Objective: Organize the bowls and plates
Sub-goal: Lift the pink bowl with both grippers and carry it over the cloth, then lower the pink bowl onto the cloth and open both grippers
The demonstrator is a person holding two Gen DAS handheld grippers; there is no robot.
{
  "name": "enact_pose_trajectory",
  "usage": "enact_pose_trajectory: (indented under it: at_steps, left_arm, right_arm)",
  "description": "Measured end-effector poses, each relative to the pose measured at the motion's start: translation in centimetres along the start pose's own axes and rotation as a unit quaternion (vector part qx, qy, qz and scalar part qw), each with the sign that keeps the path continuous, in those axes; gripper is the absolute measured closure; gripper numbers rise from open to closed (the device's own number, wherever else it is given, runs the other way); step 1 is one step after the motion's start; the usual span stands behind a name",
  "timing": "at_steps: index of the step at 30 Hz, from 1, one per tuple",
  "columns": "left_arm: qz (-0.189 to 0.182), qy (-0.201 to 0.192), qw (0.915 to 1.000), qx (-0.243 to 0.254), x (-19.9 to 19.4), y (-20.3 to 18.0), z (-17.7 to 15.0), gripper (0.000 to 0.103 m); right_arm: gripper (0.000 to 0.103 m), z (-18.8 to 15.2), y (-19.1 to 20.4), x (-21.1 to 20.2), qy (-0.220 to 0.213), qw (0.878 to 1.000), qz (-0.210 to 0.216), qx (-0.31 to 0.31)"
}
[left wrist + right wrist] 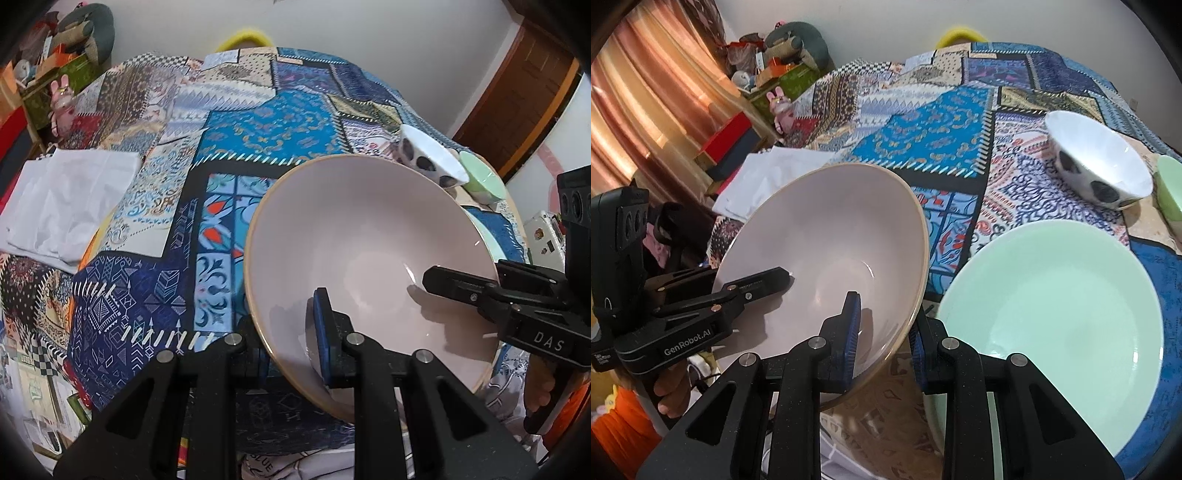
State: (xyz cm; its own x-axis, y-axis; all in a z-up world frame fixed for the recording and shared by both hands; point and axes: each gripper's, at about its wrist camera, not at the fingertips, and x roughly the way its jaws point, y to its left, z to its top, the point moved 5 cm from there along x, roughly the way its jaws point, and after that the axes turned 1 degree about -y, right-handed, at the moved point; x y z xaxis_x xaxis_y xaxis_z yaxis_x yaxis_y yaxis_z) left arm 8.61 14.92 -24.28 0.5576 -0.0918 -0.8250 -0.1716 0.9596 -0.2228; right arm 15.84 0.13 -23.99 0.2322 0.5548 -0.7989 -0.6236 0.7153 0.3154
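While both grippers clamp the pink bowl by opposite sides of its rim, it hangs tilted above the patchwork cloth, clear of the table. The left gripper pinches the near rim with one blue pad inside the bowl and the other outside; the right gripper does the same on its own side, with one finger inside and one under the wall. Two grips look sensible here, since the bowl is wide and a single pinch at the rim would let it swing. Just beside it, to the right, a green plate lies flat on the cloth, and the bowl's lower edge overlaps the plate's near left side in the right view, so the likely aim is to set the bowl down on that plate. Farther back stand a white spotted bowl and a small green dish close together, apart from the plate. A white cloth lies at the table's far left, well apart.
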Motion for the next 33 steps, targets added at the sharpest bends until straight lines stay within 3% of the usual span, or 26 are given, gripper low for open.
enact_pose_trajectory:
  at_steps: [23,33]
  left_arm:
    - [0.006,0.018,0.9994,-0.028,2.4,3.4,-1.5,0.083]
    - [0.024,-0.012,0.9989,-0.038,-0.5,3.8,-1.1,0.083]
  right_arm:
    - [0.078,-0.5,1.6,3.5,0.050,0.999,-0.010,-0.014]
    - [0.075,-0.3,1.4,1.2,0.023,0.999,-0.017,-0.026]
